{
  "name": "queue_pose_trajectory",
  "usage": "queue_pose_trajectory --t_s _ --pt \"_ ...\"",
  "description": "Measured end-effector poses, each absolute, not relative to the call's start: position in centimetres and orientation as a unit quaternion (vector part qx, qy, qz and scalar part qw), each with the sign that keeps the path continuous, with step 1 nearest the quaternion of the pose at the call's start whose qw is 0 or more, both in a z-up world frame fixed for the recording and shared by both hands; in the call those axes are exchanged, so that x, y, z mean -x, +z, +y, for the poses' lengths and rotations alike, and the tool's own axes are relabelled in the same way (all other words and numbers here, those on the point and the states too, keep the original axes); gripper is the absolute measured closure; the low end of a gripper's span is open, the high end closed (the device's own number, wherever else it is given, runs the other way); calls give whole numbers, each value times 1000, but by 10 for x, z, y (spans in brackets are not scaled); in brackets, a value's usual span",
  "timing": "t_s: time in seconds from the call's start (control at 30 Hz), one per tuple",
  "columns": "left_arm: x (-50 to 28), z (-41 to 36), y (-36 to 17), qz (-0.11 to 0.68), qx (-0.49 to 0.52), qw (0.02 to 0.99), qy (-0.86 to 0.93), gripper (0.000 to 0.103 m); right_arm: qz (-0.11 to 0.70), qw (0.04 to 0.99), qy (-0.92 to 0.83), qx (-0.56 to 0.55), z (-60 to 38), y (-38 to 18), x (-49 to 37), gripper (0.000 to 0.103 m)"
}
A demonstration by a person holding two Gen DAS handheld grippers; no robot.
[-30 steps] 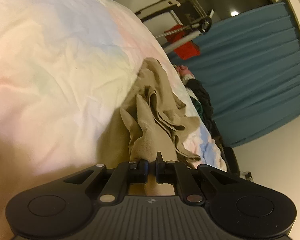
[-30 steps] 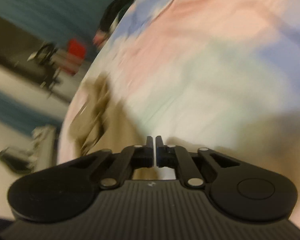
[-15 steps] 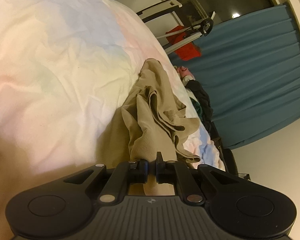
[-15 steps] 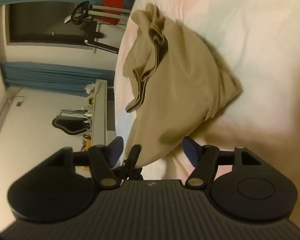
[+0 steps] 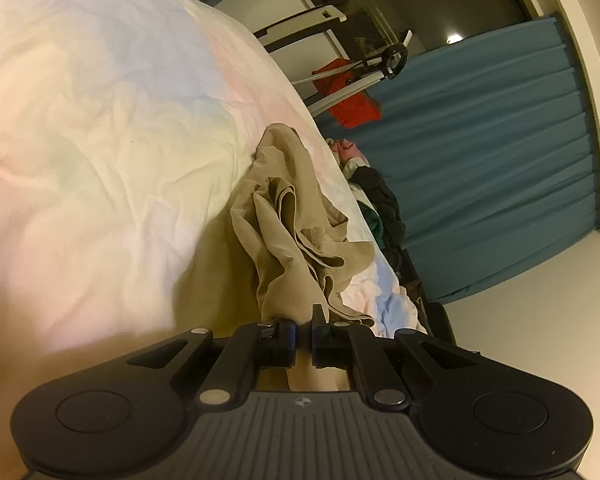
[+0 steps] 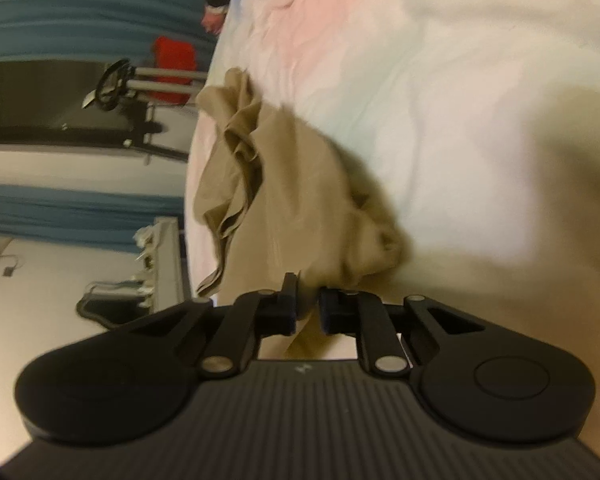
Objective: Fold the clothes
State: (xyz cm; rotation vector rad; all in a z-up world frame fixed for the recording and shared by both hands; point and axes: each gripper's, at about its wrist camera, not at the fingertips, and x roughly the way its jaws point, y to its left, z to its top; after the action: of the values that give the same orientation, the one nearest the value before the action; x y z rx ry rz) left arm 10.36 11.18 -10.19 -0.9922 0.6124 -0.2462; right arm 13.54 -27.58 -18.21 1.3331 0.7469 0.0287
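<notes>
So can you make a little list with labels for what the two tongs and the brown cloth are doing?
cloth: tan garment, crumpled on the pastel bedsheet
left tongs: shut on the cloth's edge
right tongs: closed around a bunch of the same cloth
fold: not done yet
behind: teal curtain, red item on a rack

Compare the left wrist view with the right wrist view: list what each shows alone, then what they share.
Left wrist only: the left gripper shut on the tan garment, and a dark clothes pile at the bed's edge.

Right wrist only: the right gripper closed on the garment, and a white shelf unit beside the bed.

Both: the garment, crumpled on the pastel bedsheet, the teal curtain, a red cloth on a metal stand.
</notes>
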Motion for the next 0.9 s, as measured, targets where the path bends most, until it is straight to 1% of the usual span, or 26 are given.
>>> queue_pose_trajectory --t_s 0.27,0.5,0.63,0.73,0.77,0.8,0.83,0.87,0.9 --pt "-105 113 -102 294 468 824 -124 97 308 772 -38 -555 -286 -162 -131 90" --pt "-106 113 -107 304 463 825 -115 97 324 783 -62 -528 -297 -162 -120 89" --pt "-106 119 -110 305 467 824 -100 97 310 801 -133 -495 -317 -148 -97 87" --pt "-106 119 -111 309 467 823 -98 97 324 765 -80 -551 -328 -153 -96 86" --pt "-106 118 -110 309 464 824 -97 97 333 750 -50 -569 -324 -156 -98 78" --pt "-106 118 -110 310 462 825 -97 96 343 734 -21 -585 -320 -159 -101 59" --pt "-106 117 -109 309 461 826 -97 96 352 718 7 -601 -313 -163 -102 47" --pt "-105 118 -109 309 461 826 -97 96 359 701 25 -615 -305 -169 -104 32" --pt "-105 118 -108 308 460 827 -98 96 367 685 43 -628 -298 -174 -107 31"
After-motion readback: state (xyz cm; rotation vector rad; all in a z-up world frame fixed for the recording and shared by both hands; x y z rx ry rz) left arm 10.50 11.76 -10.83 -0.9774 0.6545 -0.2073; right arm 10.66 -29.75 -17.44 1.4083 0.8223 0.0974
